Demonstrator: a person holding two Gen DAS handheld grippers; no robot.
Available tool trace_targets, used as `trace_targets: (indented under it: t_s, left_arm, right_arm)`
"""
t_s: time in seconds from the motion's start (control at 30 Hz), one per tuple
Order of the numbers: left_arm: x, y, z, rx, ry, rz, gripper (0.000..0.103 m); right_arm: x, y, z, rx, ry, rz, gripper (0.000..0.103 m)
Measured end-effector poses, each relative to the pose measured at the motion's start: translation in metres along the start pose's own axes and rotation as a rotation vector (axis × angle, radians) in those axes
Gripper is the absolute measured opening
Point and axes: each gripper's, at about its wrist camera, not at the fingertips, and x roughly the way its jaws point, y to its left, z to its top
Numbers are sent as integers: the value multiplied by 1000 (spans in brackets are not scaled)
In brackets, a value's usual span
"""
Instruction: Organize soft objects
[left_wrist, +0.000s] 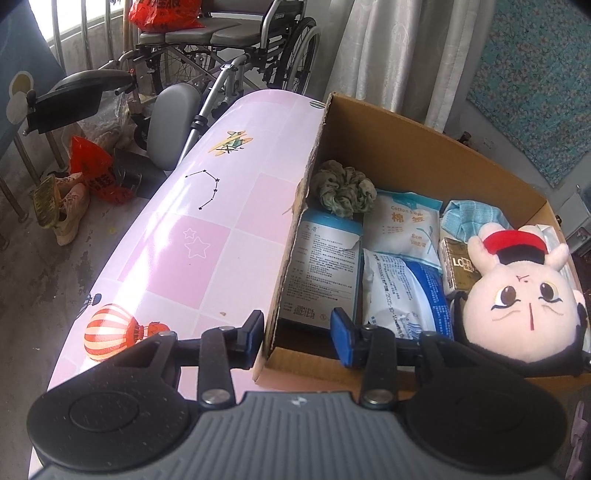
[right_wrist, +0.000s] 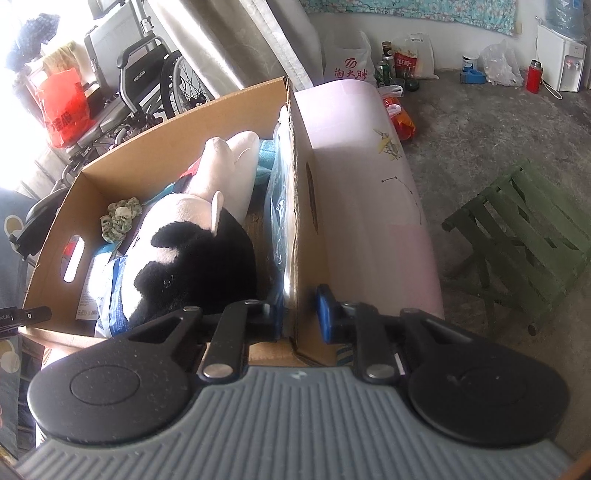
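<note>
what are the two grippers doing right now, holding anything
Left gripper: fingers astride the box wall, a gap on each side, so open.
Right gripper: shut on the box's other side wall.

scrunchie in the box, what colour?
The scrunchie is mottled olive green with pale patches; it shows best in the left wrist view.

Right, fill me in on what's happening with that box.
A person holds a gripper in each hand at a cardboard box on a pink table. The left gripper straddles one side wall, not yet pinching it; the right gripper is shut on the opposite wall. Inside lie a plush doll, a scrunchie and packets of cotton swabs.
</note>
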Motion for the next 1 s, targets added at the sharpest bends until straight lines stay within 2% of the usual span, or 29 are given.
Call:
trace_targets:
  t_s: [0.03,0.13,0.27,0.4,0.5,0.57,0.67,0.73,0.77,0.83,0.9,1.0]
  left_arm:
    - [0,1,1,-3,1,-5,56]
    - [-1,1,0,1,-5,-46,59]
    - [-6,-7,-3,39,-28,-29,62]
    - [-34,-11,-8,60,-124,-19,70]
    - [-65,-27,-19,126,-189,-92,75]
    - [-79,-47,-30,205,-191,-175,76]
    - [-82,-86,-47,303,-114,-313,76]
    - [-69,-114,-63,357,-28,-409,73]
    - [-61,-127,-71,378,4,-429,72]
    - [-39,-153,-92,431,64,-425,68]
    - [-20,-170,-103,446,112,-417,65]
    - [5,-183,-119,448,183,-411,66]
  right_arm:
    - [0,-1,0,0,-1,7,19]
    - [0,-5,-2,25,-9,27,20]
    - [-25,-10,-7,80,-74,62,28]
    - [-72,-17,-26,113,-140,110,57]
    - [-93,-25,-44,129,-127,176,68]
    - [-92,-35,-57,179,-83,226,68]
    - [-69,-51,-76,289,16,332,68]
    - [-47,-55,-87,321,58,342,68]
    - [-38,-56,-90,318,65,344,68]
    - [-22,-57,-94,328,86,346,68]
    - [-6,-57,-96,348,120,387,68]
    - [1,-50,-103,328,142,422,70]
